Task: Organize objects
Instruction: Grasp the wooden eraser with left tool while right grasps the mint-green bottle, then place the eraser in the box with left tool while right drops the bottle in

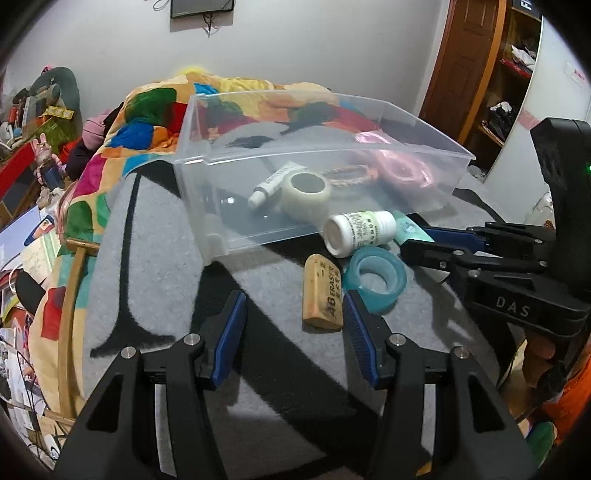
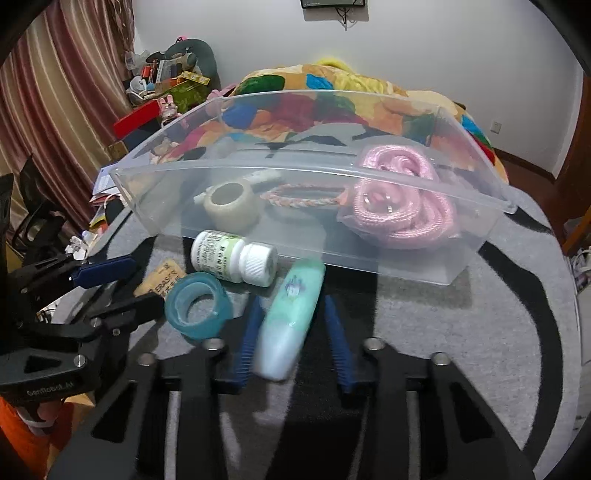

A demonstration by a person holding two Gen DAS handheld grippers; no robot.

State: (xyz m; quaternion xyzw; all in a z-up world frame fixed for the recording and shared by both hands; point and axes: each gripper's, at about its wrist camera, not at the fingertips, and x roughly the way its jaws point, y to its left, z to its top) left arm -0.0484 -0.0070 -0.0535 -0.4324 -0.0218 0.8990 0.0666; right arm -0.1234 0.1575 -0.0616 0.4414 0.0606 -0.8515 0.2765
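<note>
Jaws of right gripper (image 2: 291, 338) gape wide astride the mint-green plastic squeeze tube (image 2: 290, 321) lying on grey rug, unclamped; left gripper (image 1: 293, 338) open, empty; tube looks light, slick, squashy, so pinch mid-body.

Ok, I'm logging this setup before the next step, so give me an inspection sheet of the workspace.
Surface: grey and black rug.
Job's things: clear bin holding pink rope, tape roll, braided band, small tube; outside it pill bottle, blue tape, eraser, green tube.
Clutter: shelf items.
Grippers: left hand-held gripper open; right hand-held gripper open around the green tube.
Cables: under wall screen.
Surroundings: colourful blanket, curtain.
</note>
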